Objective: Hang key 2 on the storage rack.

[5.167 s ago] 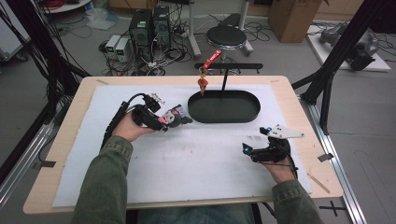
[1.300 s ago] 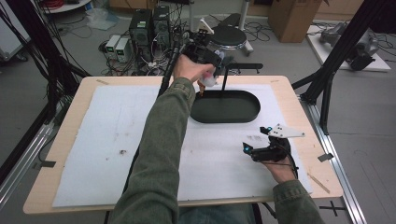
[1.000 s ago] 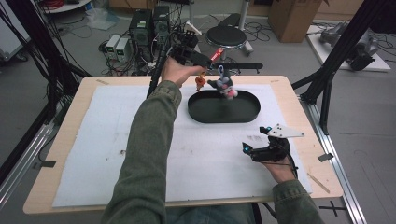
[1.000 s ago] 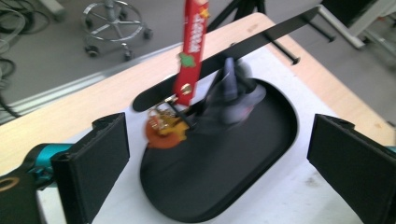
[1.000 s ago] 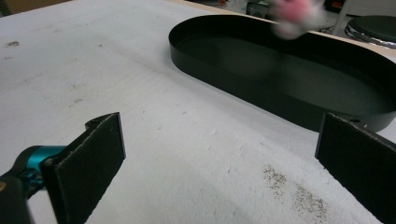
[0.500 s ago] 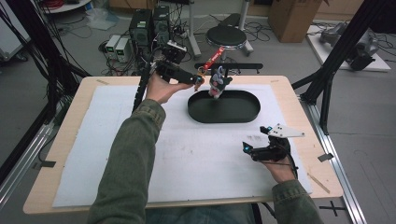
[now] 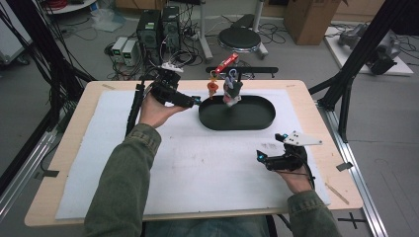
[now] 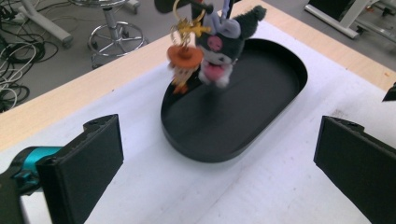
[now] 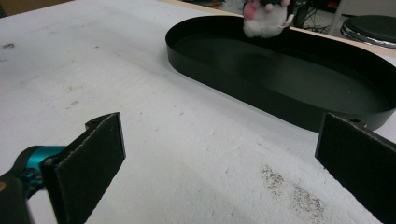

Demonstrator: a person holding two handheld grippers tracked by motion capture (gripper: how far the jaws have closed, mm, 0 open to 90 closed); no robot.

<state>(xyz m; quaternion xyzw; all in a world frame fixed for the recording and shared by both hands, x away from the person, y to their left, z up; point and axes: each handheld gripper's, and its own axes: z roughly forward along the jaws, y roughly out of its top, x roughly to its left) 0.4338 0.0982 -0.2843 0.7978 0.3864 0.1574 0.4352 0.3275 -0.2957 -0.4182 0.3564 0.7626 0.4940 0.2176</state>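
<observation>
A dark plush toy with a pink face (image 7: 231,92) (image 8: 219,44) hangs from a black stand over the far left end of the black oval tray (image 7: 264,121) (image 8: 280,93). An orange charm (image 7: 212,88) (image 8: 185,59) dangles just left of it. My left gripper (image 7: 196,101) (image 8: 219,133) is open and holds nothing, a short way left of the toy at the tray's left end. My right gripper (image 7: 261,158) (image 9: 219,135) rests open on the white mat near the tray's front right, and it sees the plush toy (image 9: 265,14) above the tray (image 9: 261,100).
A white mat (image 7: 197,168) covers the wooden table (image 7: 69,163). The stand's black bar (image 7: 257,69) runs along the table's far edge, with a red piece (image 7: 227,62) on it. A stool (image 7: 239,37) and computer boxes (image 7: 158,27) stand on the floor beyond.
My left gripper carried the plush toy from the mat up to the stand, let it go and drew back to the left. The right gripper has stayed put.
</observation>
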